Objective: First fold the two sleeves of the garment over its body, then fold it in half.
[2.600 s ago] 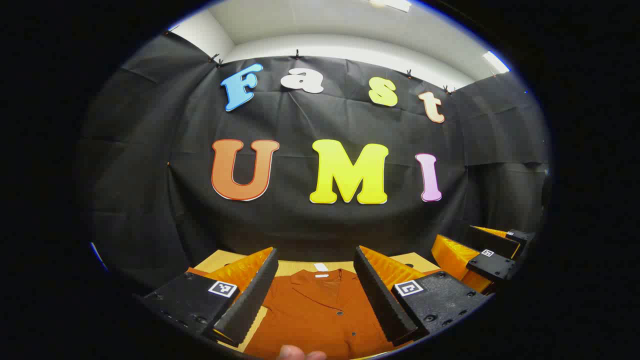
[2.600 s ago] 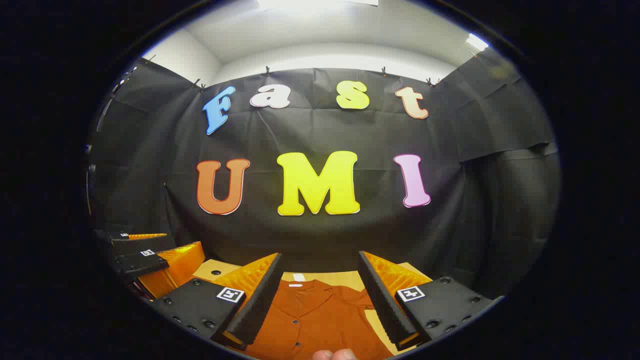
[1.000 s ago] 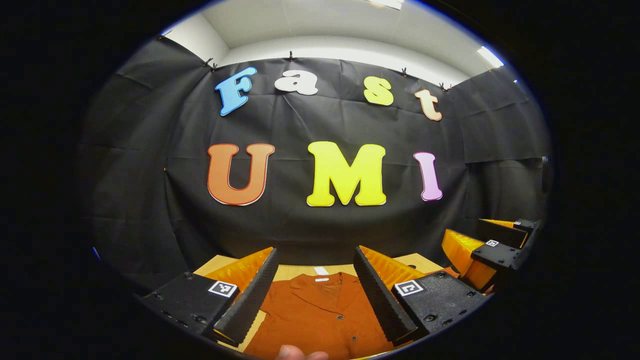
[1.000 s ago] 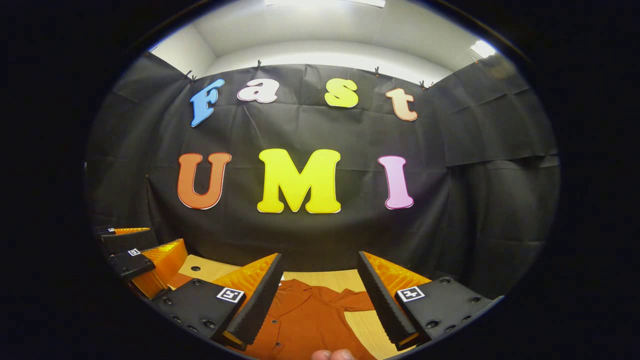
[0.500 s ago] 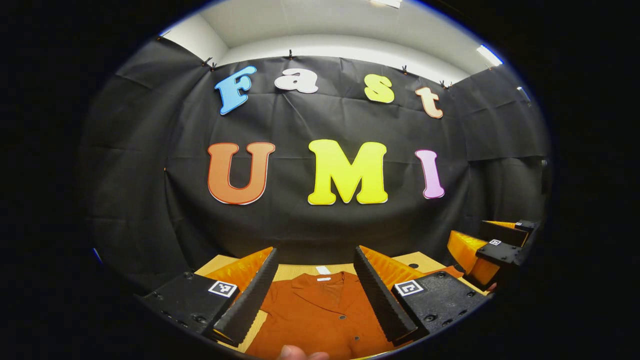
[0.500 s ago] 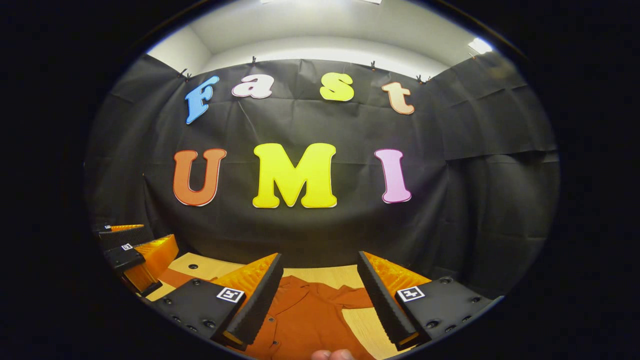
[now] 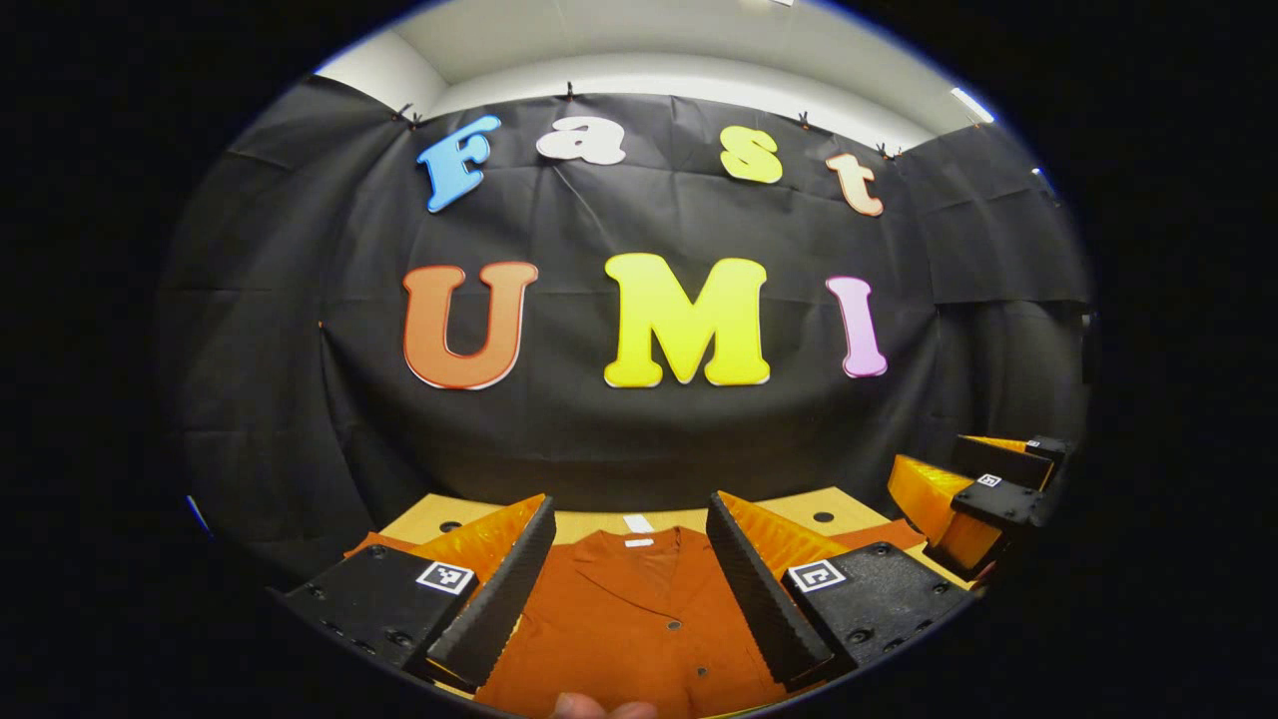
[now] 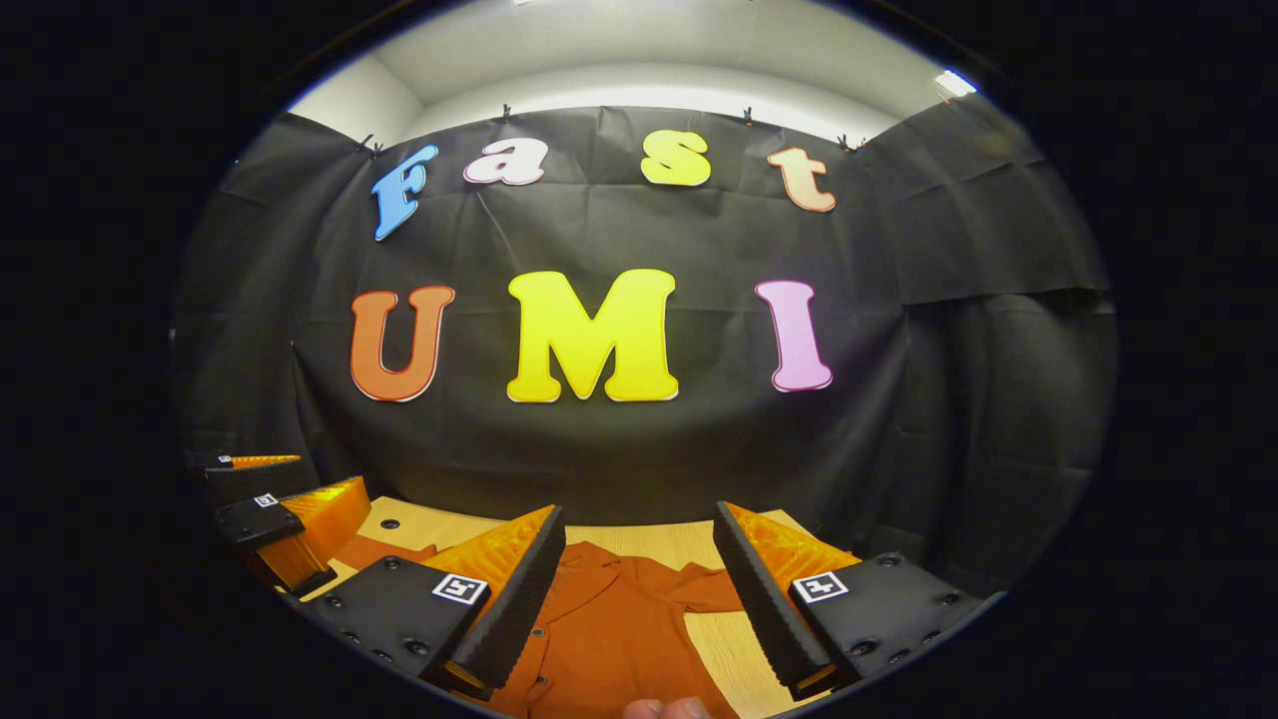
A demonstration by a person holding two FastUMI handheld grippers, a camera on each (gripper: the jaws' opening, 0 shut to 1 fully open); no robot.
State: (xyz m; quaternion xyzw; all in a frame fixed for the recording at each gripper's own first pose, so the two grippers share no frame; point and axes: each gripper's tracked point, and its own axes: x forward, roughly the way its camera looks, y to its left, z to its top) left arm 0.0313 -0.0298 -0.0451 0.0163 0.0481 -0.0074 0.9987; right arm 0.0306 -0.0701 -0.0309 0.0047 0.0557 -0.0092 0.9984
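A rust-orange short-sleeved shirt [image 7: 624,619] lies flat and face up on the wooden table [image 7: 799,511], collar and white neck label [image 7: 637,523] at the far end. My left gripper [image 7: 629,504] hovers open over the shirt's middle with nothing between its fingers. One sleeve [image 7: 371,544] sticks out past the left finger, the other sleeve [image 7: 879,534] past the right. My right gripper [image 8: 637,509] is open above the shirt [image 8: 599,629] near its spread right sleeve [image 8: 714,597]. Each gripper appears at the edge of the other's view: right gripper [image 7: 983,494], left gripper [image 8: 280,519].
The table [image 8: 689,544] ends at the black cloth wall just behind the collar. Small round holes [image 7: 823,517] mark the tabletop's far corners. A person's fingertip [image 7: 599,707] shows at the bottom edge. Bare wood lies to the right of the shirt [image 8: 734,659].
Both grippers have tipped down a little, so more of the table and shirt shows. The right gripper has drifted right, from over the collar toward the right sleeve. Both stay open.
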